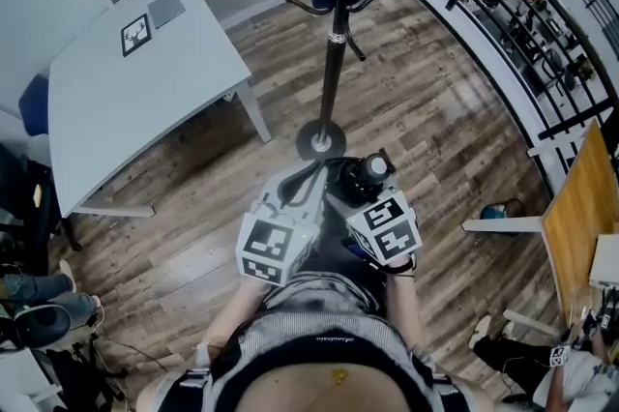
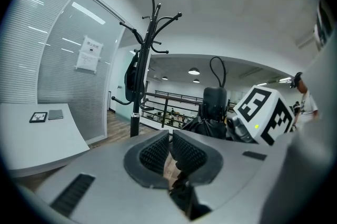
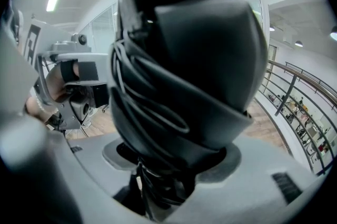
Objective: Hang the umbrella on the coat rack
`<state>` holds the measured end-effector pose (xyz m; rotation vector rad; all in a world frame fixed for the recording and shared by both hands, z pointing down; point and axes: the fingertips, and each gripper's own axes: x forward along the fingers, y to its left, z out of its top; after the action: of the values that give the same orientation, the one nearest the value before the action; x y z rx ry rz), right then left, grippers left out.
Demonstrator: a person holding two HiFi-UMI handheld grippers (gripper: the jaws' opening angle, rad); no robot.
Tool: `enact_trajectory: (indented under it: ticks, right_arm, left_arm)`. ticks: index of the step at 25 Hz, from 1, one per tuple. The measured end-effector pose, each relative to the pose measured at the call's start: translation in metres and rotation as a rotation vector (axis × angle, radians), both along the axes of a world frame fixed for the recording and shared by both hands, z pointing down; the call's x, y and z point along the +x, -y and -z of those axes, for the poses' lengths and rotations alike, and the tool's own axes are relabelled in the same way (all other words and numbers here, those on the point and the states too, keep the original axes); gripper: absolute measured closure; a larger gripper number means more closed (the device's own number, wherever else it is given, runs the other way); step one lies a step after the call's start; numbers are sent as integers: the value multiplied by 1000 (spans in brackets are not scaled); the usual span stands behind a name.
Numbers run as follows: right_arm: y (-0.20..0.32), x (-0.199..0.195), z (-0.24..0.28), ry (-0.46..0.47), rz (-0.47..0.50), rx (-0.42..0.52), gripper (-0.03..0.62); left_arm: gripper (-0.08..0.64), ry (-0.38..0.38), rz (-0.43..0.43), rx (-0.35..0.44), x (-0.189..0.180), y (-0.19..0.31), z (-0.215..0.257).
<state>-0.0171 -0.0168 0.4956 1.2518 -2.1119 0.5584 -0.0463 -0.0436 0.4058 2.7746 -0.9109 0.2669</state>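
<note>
One folded umbrella [image 3: 184, 75] clamped in right hand-held gripper [image 3: 166, 170].

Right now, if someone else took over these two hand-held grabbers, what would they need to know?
Left gripper: fingers nearly together, nothing visibly held.
Right gripper: shut on the folded umbrella, with its loop on top.
Coat rack: straight ahead across the floor, apart from the umbrella.
Done: umbrella is in hand.
Left: bring it up to the rack, probably slip the loop over a free hook, then let go.
</note>
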Motion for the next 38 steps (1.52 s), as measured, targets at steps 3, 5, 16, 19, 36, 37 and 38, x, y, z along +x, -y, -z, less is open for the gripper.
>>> enact_trajectory:
  ticks: [3, 5, 16, 19, 36, 37, 38]
  right_arm:
    - [11, 7, -1, 0, 0, -3, 310]
    - [19, 12, -1, 0, 2, -4, 310]
    - [63, 32, 6, -2, 39, -2, 310]
    - [73, 36, 7, 3, 52, -1, 310]
    - [108, 51, -3, 14, 163, -32, 310]
    - [109, 51, -4, 14, 170, -35, 310]
    - [110, 51, -5, 14, 176, -37, 310]
  left_arm:
    - [538, -3, -2, 4, 8, 12, 1]
    - [538, -8, 2, 10, 12, 21, 4]
    - [538, -19, 22, 24, 36, 61, 18]
    - [538, -14, 32, 28, 41, 70, 19]
    - [538, 34, 141, 16, 54, 101, 18]
    - [538, 31, 148, 15, 54, 102, 18]
    - [538, 26, 153, 14, 54, 103, 19]
